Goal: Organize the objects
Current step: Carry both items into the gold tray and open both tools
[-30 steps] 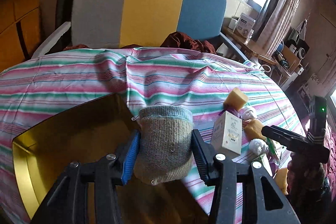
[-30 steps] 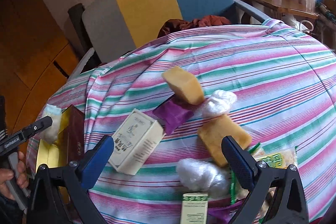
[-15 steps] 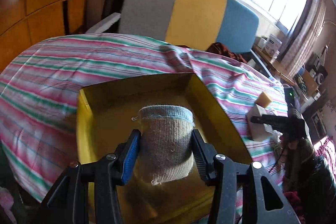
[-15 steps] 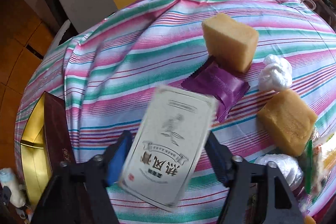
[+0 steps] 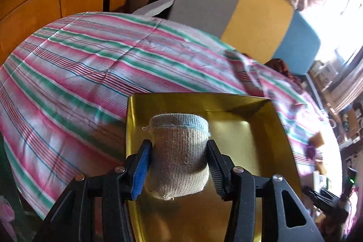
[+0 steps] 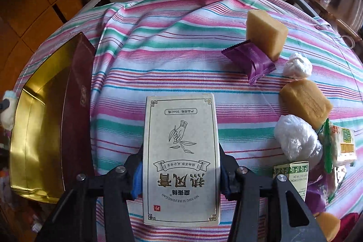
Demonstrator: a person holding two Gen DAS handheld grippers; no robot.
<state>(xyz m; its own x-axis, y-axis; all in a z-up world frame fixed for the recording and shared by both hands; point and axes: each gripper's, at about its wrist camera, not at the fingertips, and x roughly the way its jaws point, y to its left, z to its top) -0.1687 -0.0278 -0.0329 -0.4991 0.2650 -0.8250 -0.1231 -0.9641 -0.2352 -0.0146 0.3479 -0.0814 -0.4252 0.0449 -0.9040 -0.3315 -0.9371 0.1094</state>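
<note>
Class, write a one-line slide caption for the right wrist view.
Right gripper clamps a cream box above the striped cloth, gold tray at left.

Sock (image 5: 179,160): beige-grey knit with a pale blue cuff.
Tray (image 5: 267,128): shiny gold inside; dark maroon outer wall (image 6: 77,106).
Tablecloth (image 6: 170,56): white ground striped in pink, green, red and blue.
Carton (image 6: 181,160): cream, printed with dark line drawing, ornate border and lettering.
Wrapper (image 6: 249,60): glossy purple.
Blocks (image 6: 265,33): tan yellow.
Bundles (image 6: 295,140): translucent white.
Left gripper (image 5: 179,165): black, with one blue pad.
Chair (image 5: 249,6): panels of grey, yellow and blue.
</note>
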